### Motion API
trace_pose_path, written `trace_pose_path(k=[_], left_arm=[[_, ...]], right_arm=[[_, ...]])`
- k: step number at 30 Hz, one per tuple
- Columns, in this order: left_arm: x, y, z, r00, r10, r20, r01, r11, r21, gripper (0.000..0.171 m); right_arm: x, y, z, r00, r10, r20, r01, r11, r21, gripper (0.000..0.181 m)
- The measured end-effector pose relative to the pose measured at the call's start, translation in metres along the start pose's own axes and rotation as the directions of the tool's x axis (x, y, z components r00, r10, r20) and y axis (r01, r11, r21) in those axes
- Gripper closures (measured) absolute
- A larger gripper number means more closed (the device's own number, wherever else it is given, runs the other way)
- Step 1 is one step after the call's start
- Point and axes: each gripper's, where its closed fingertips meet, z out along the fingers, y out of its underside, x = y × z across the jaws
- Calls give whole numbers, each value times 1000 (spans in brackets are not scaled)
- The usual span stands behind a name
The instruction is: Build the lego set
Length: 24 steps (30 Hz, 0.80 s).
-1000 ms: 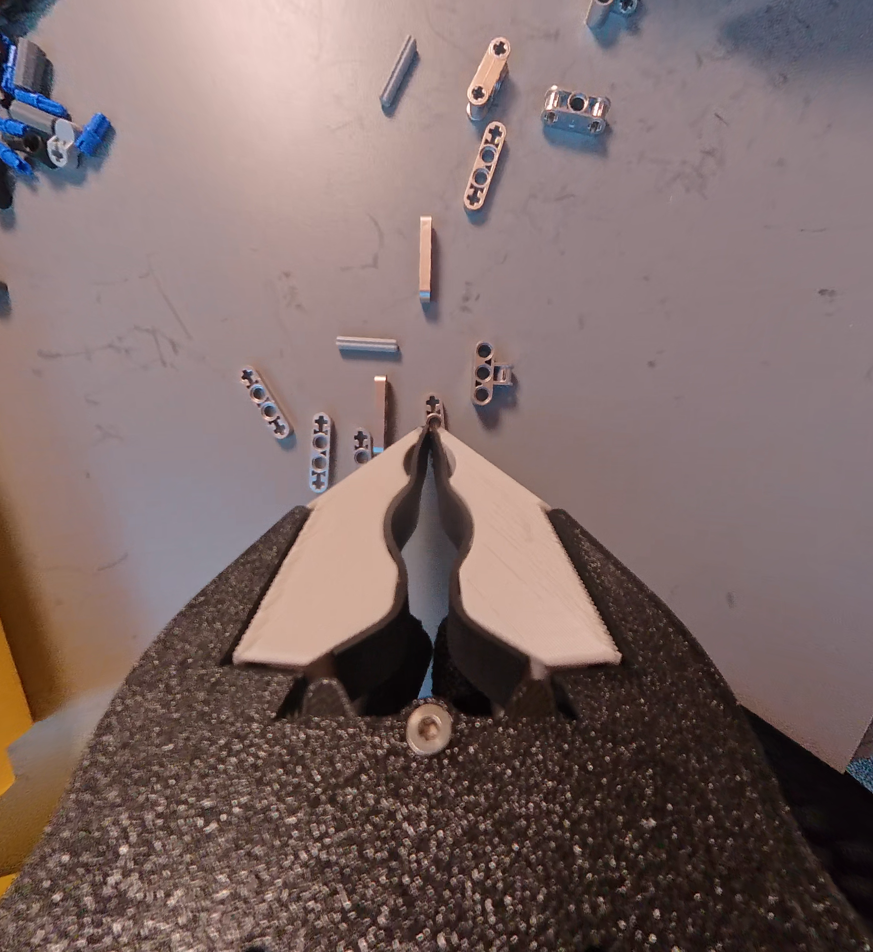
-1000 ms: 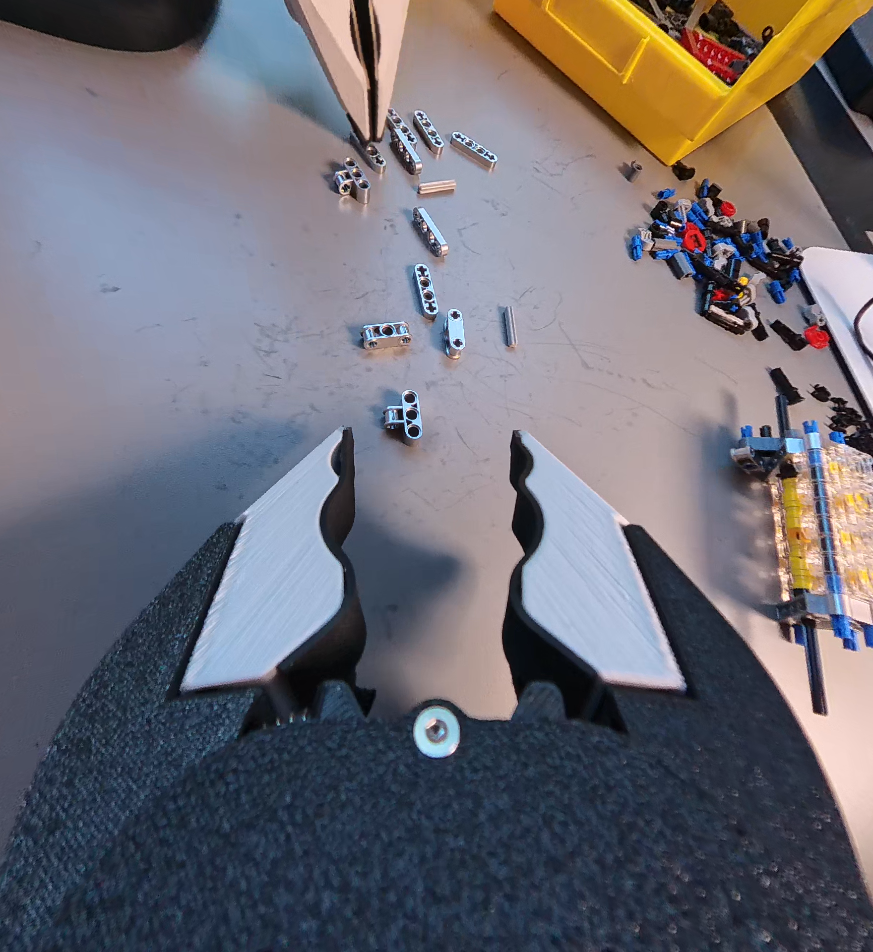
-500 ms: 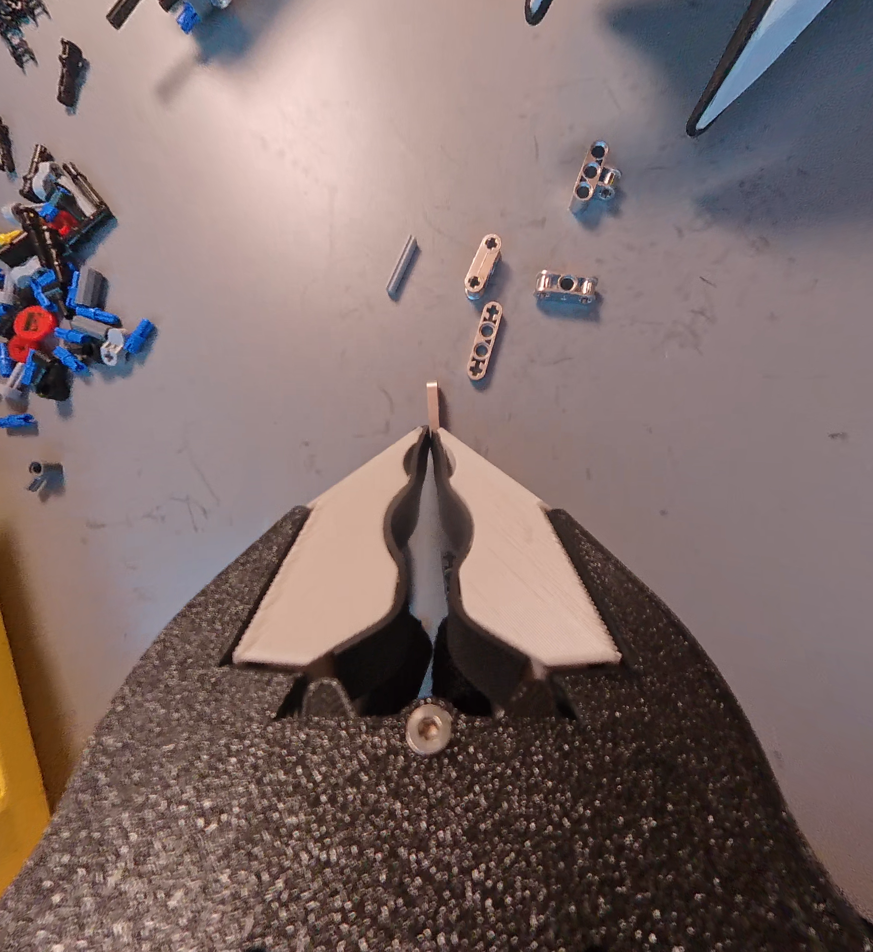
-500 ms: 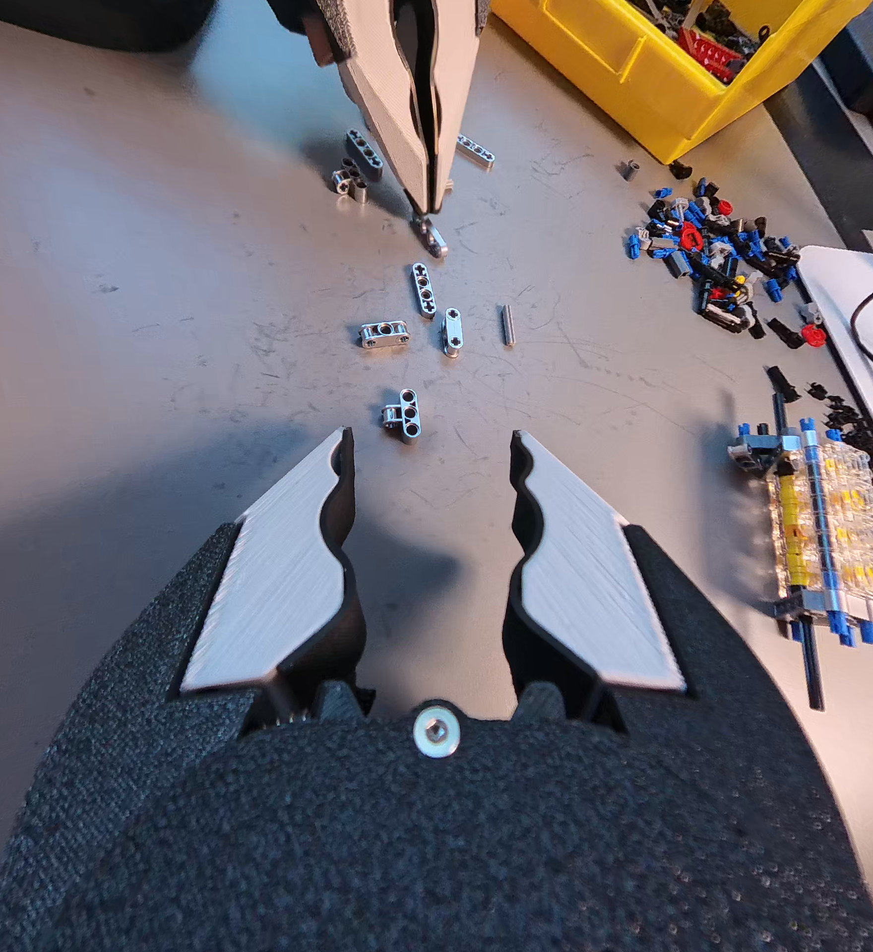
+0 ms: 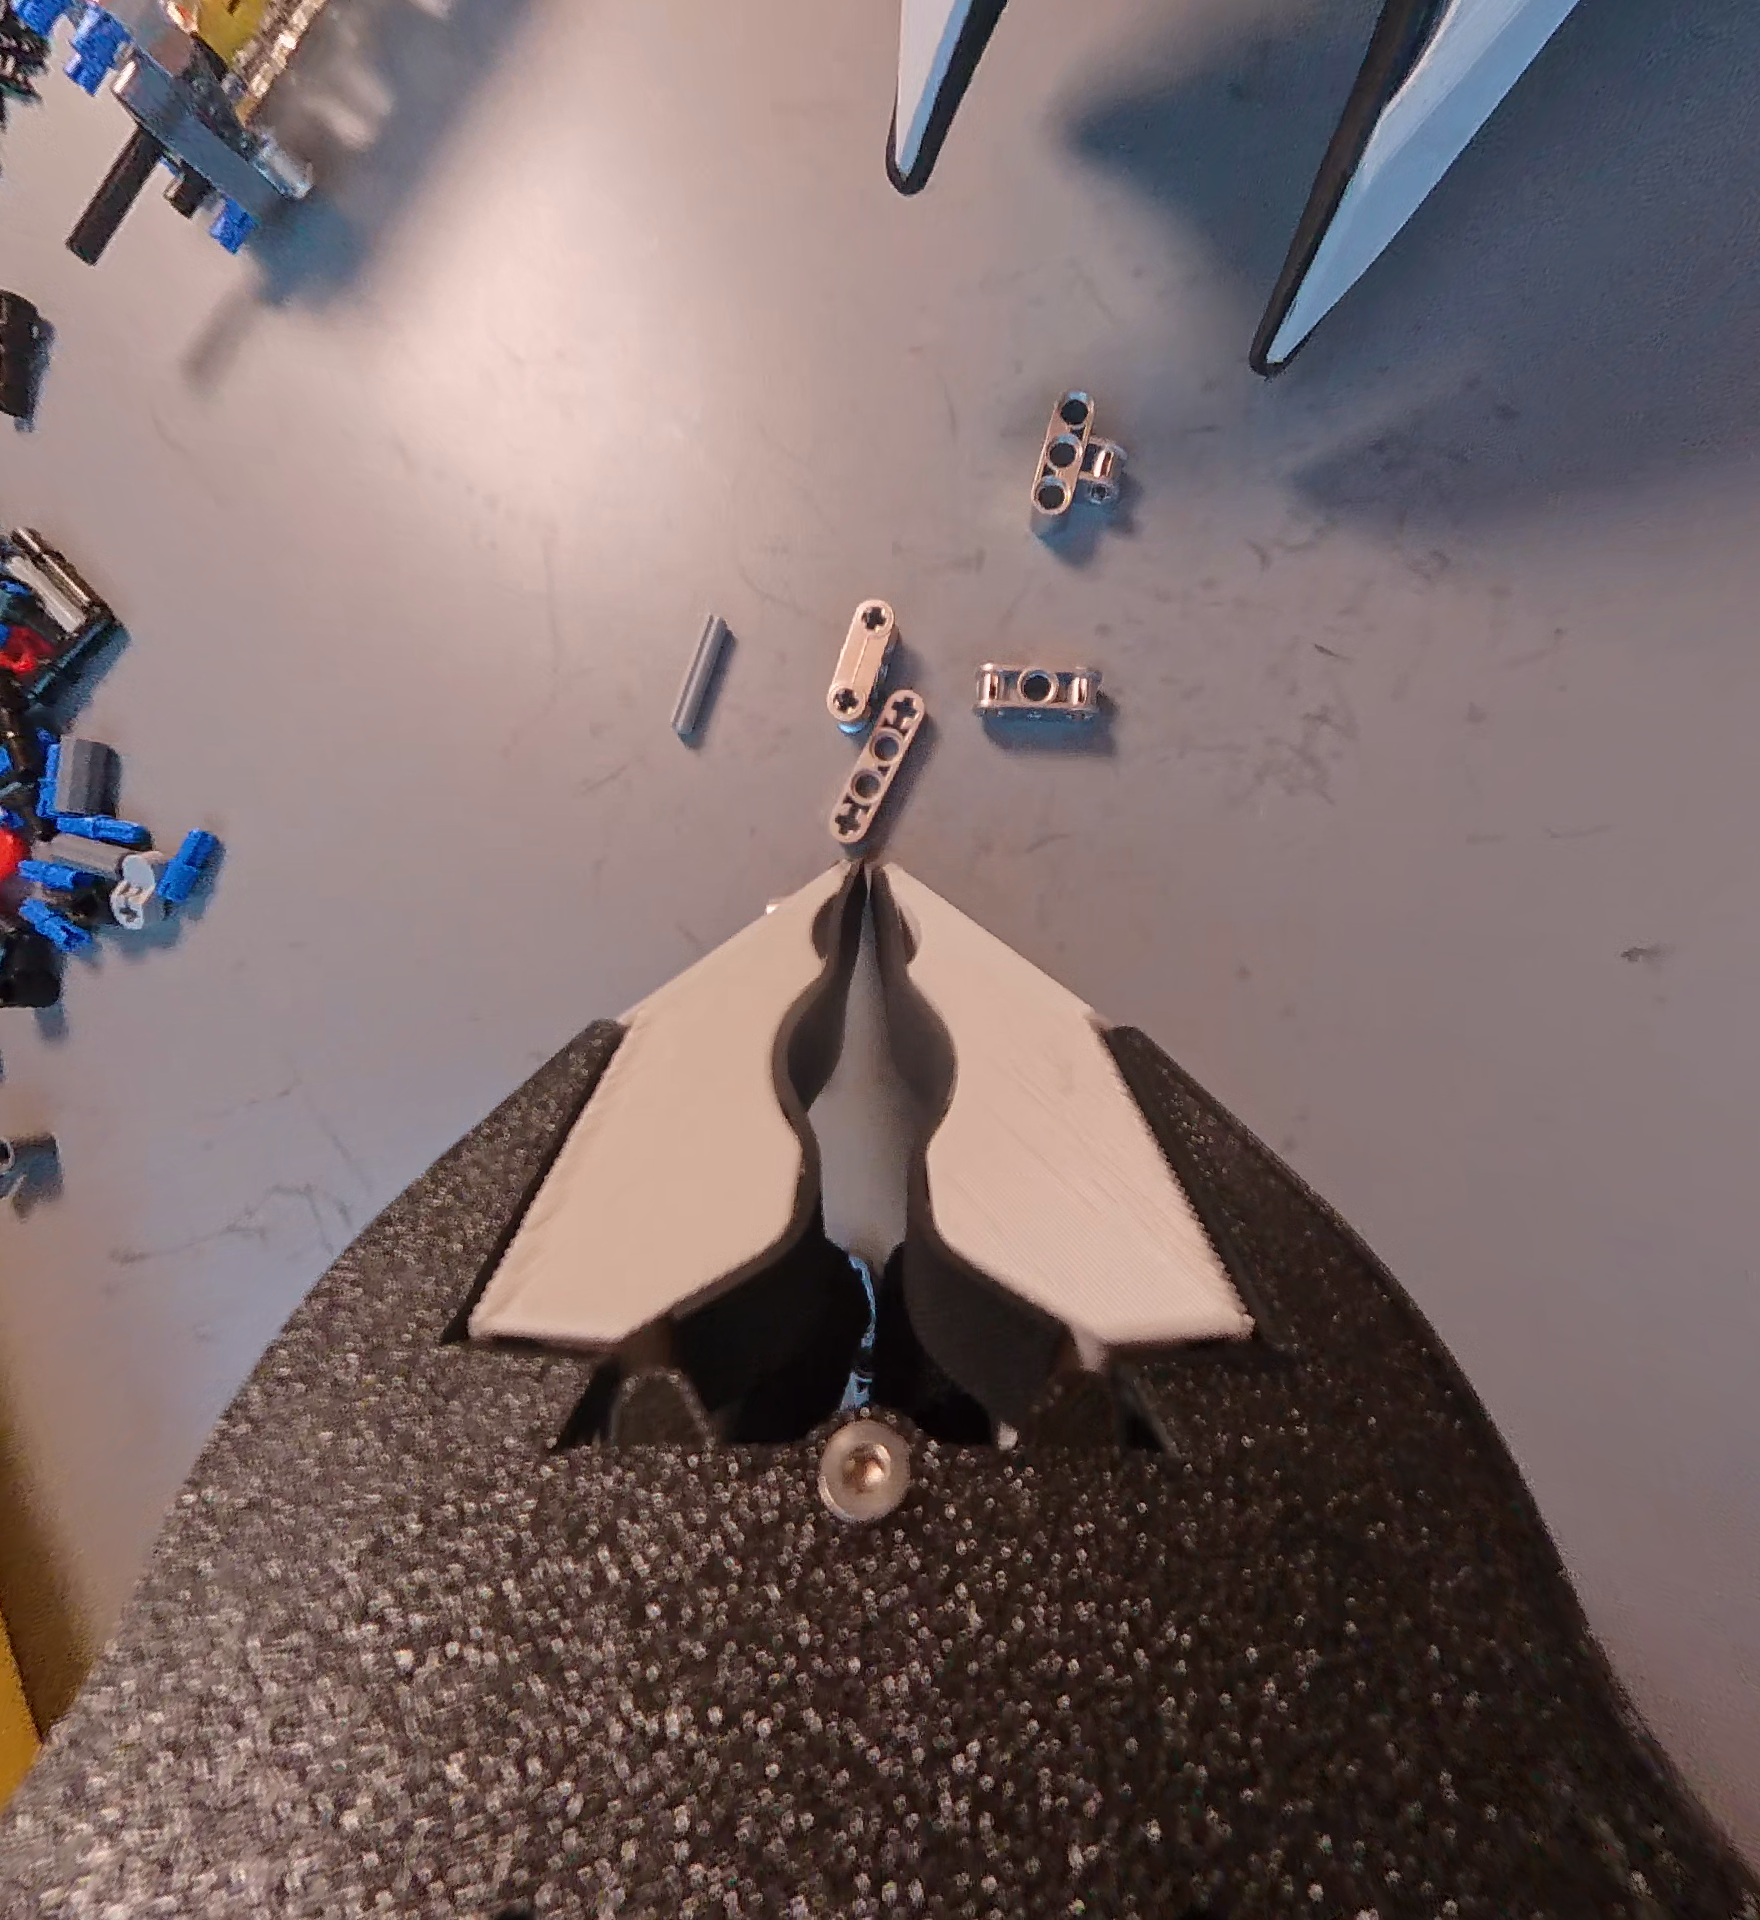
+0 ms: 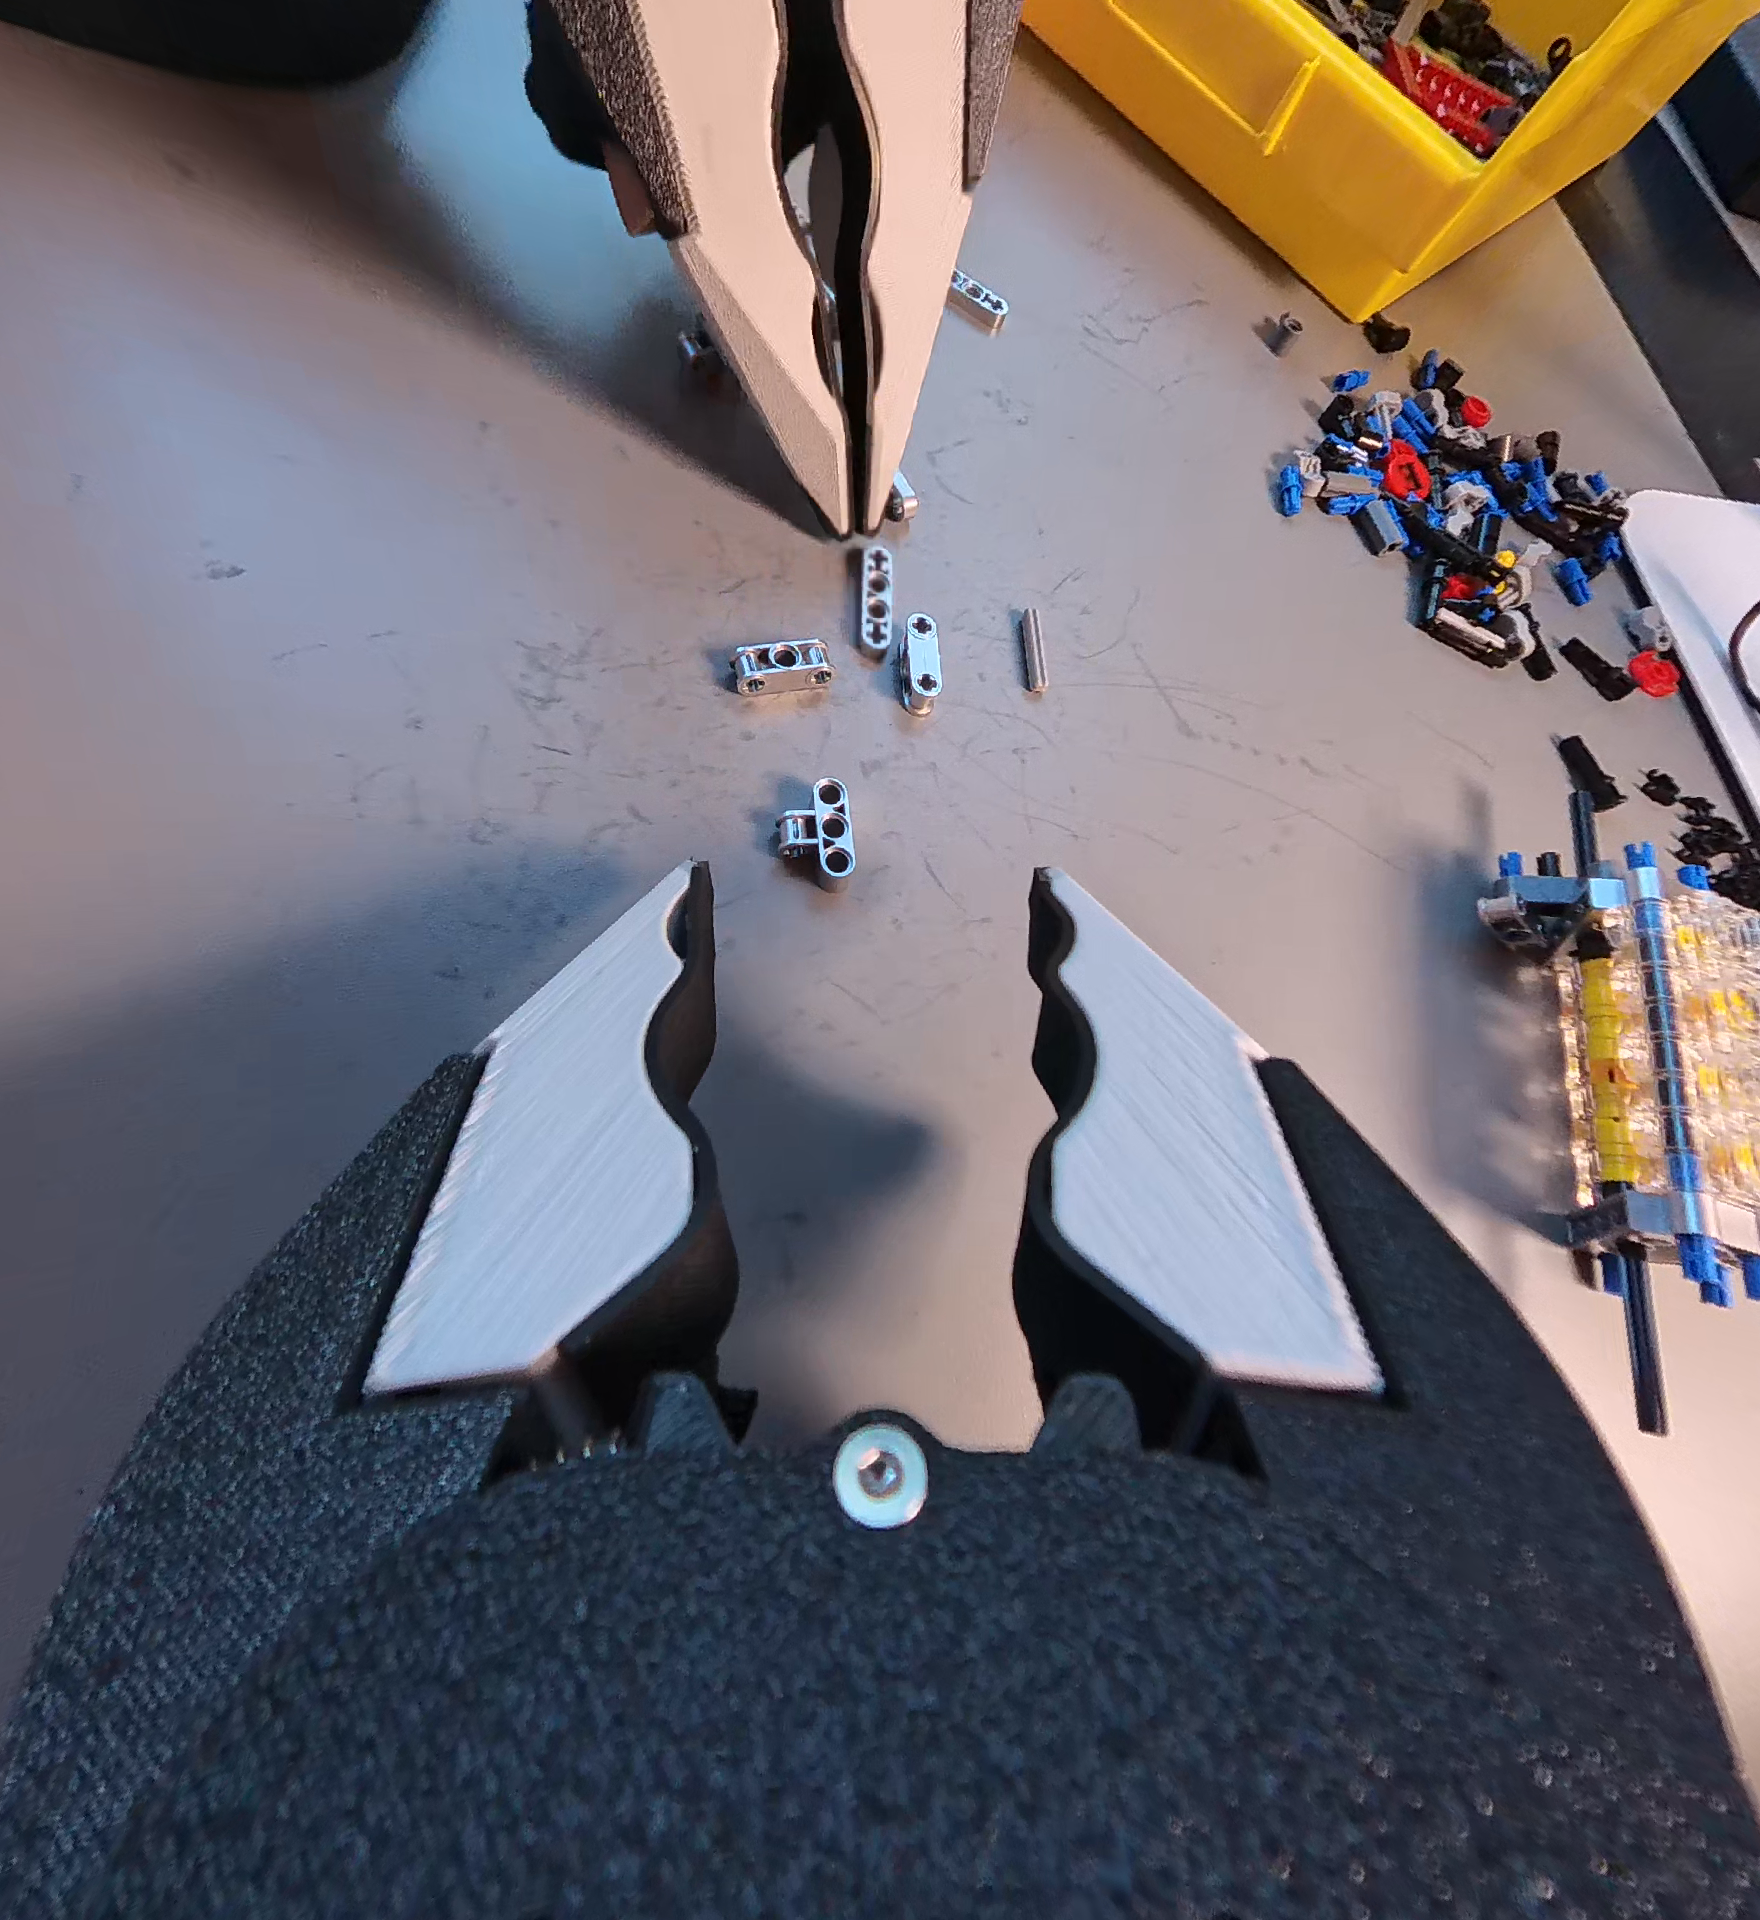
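Table (image 6: 232,727): matt grey, scuffed. Small beams (image 6: 874,603): glossy grey plastic. Bin (image 6: 1323,156): smooth yellow plastic.

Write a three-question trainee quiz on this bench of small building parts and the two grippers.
1. True or false: the right gripper is shut.
2. Which is nearest the left gripper tips: A) four-hole beam B) axle C) yellow bin?
3. Fill in: the loose pile lies on the table between the yellow bin and the clear-and-yellow ____.

Key: 1 false, it is open. 2 A. 3 assembly.
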Motion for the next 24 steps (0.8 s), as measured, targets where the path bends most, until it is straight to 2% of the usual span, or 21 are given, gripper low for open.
trace_pose_path(k=[5,8,11,16,20,24], left_arm=[[-3,-12,-8,999,-35,1,35,995,91,158],[-2,-13,-3,999,-32,0,32,995,98,148],[1,-15,7,998,-43,-39,46,994,95,148],[4,-16,12,995,-49,-87,58,994,96,165],[7,-10,7,994,-35,-101,45,994,100,165],[21,-10,-7,984,-10,-176,41,984,171,165]], right_arm=[[-1,0,0,1000,-2,3,2,1000,1,122],[-3,0,1,1000,-7,9,7,1000,-5,122],[-3,1,2,1000,-9,11,9,1000,-10,122],[-4,1,2,1000,-10,13,10,1000,-9,122],[-5,2,4,1000,-11,20,12,1000,-20,122],[-5,4,5,1000,-9,21,9,1000,-28,122]])
